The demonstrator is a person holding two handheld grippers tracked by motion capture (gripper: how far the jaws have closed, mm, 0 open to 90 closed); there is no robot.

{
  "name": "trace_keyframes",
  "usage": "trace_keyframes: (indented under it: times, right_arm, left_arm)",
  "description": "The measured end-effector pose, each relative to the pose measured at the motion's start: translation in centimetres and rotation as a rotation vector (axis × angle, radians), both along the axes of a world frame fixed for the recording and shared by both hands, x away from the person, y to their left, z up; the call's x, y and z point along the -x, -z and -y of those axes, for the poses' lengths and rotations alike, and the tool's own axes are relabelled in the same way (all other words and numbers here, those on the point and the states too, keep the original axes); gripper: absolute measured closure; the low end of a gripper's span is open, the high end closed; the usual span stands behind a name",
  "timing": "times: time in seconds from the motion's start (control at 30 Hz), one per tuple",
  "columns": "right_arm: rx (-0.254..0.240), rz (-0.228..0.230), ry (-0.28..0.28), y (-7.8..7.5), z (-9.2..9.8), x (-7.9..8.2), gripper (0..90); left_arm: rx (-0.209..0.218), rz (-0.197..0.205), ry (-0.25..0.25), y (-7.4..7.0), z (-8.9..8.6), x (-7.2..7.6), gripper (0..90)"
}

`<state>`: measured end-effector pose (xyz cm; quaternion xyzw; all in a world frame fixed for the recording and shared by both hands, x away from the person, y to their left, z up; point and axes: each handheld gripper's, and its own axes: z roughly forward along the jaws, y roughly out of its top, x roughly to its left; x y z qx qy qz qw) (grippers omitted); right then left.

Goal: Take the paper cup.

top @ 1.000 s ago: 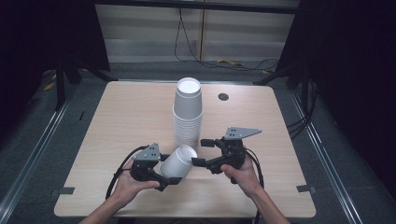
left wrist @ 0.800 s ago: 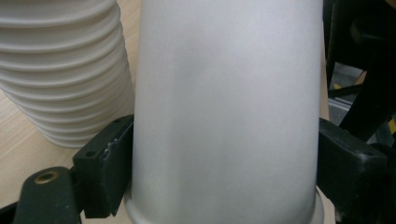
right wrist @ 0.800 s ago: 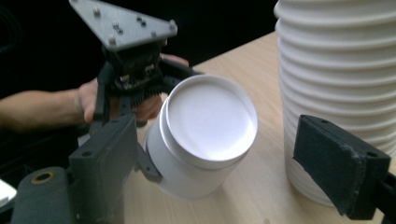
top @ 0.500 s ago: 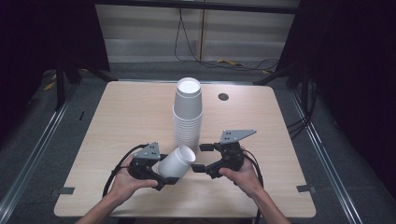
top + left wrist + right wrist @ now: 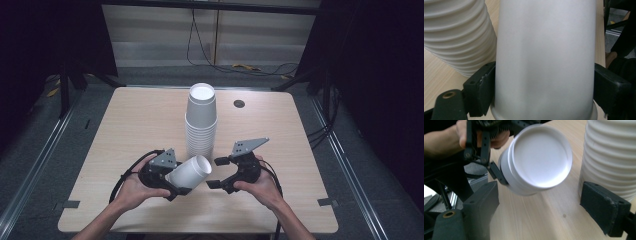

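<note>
A tall stack of white paper cups (image 5: 201, 120) stands upright at the middle of the wooden table (image 5: 125, 125). In front of it my left gripper (image 5: 172, 180) is shut on a single white cup (image 5: 189, 172), which is tilted on its side with its base towards the right gripper. In the left gripper view both pads press the cup (image 5: 544, 57) near its rim, and the stack (image 5: 456, 35) rises just behind. My right gripper (image 5: 216, 172) stands open right of the cup. In its view the cup's base (image 5: 539, 157) faces me, clear of both pads (image 5: 482, 200).
The stack (image 5: 611, 152) sits close beside the right gripper's outer pad. A small dark round hole (image 5: 239, 103) marks the table's far right. Bare wood lies to the left and right of the hands. Dark floor and metal rails surround the table.
</note>
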<state>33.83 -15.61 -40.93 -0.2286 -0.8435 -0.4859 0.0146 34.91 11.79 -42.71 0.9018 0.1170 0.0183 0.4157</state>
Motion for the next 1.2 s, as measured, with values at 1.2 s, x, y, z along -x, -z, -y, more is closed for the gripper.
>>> trace_keyframes:
  times: [1.2]
  right_arm:
    - [0.344, -0.002, -0.136, 1.9, -2.0, 0.1, 17.0]
  left_arm:
    - [-0.187, 0.041, 0.086, 1.2, 2.3, 0.9, 15.6]
